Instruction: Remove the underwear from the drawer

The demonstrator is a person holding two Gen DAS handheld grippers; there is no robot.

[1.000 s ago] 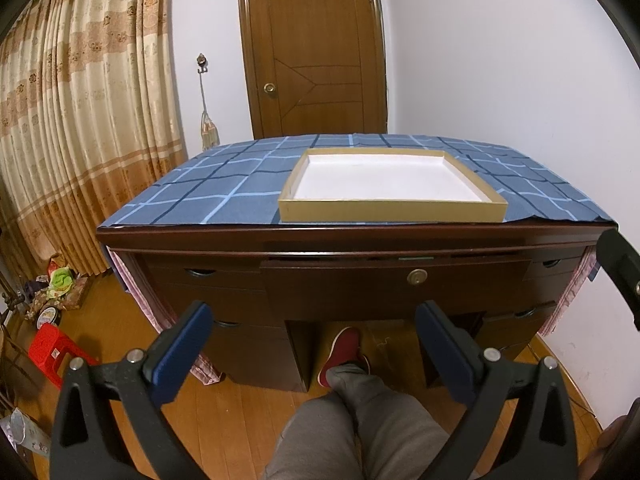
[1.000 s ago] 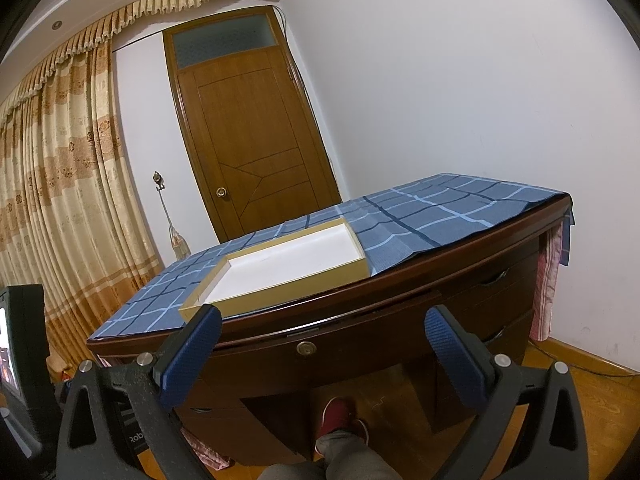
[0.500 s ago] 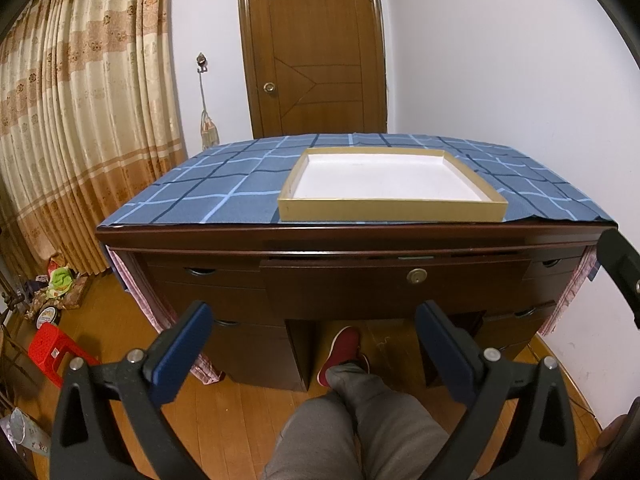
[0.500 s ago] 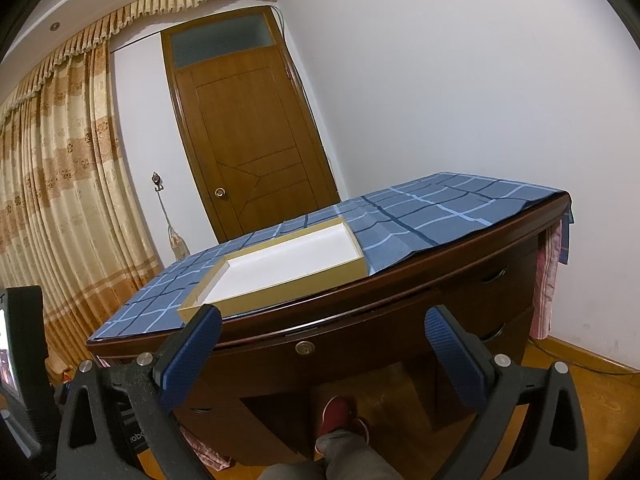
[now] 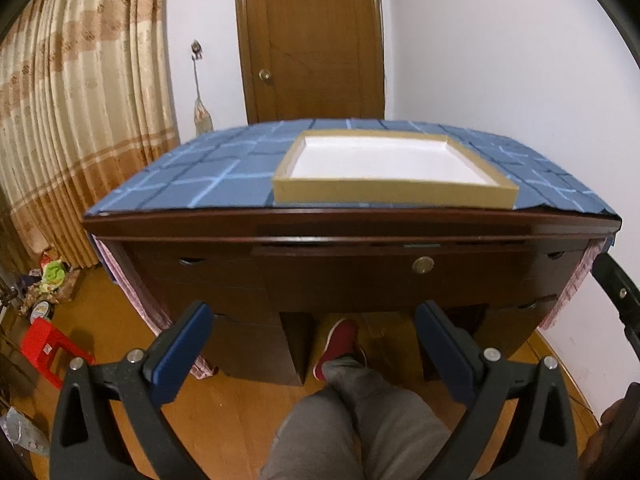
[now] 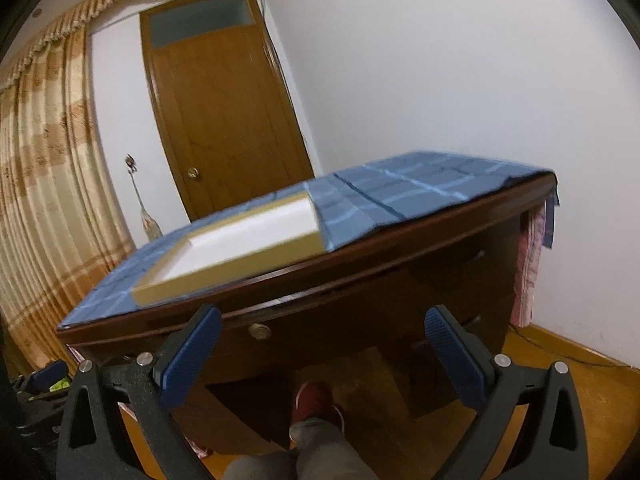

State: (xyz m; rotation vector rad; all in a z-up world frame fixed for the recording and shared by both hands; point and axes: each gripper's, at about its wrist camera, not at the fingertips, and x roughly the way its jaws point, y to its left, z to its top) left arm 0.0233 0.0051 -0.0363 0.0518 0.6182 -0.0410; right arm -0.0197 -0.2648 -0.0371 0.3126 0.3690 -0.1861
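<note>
A dark wooden desk has a wide centre drawer [image 5: 392,272] with a round brass lock [image 5: 423,265], and the drawer front stands flush with the desk. The same drawer [image 6: 320,328] and lock [image 6: 259,331] show in the right wrist view. No underwear is visible. My left gripper [image 5: 314,326] is open, held in front of and below the drawer, with nothing between its blue pads. My right gripper [image 6: 320,330] is also open and empty, close to the drawer front, with the lock near its left pad. On the desk top lies a shallow cardboard tray [image 5: 394,194] with a white inside.
A blue checked cloth [image 5: 208,176] covers the desk top. Side drawers [image 5: 188,264] flank the centre one. A person's grey-trousered leg [image 5: 360,420] and red shoe [image 5: 340,340] reach under the desk. A red stool [image 5: 44,348] and clutter sit at the left, by curtains; a door stands behind.
Both grippers have moved forward toward the desk, which now looms larger. The right view has shifted most and is blurred. Both stay open.
</note>
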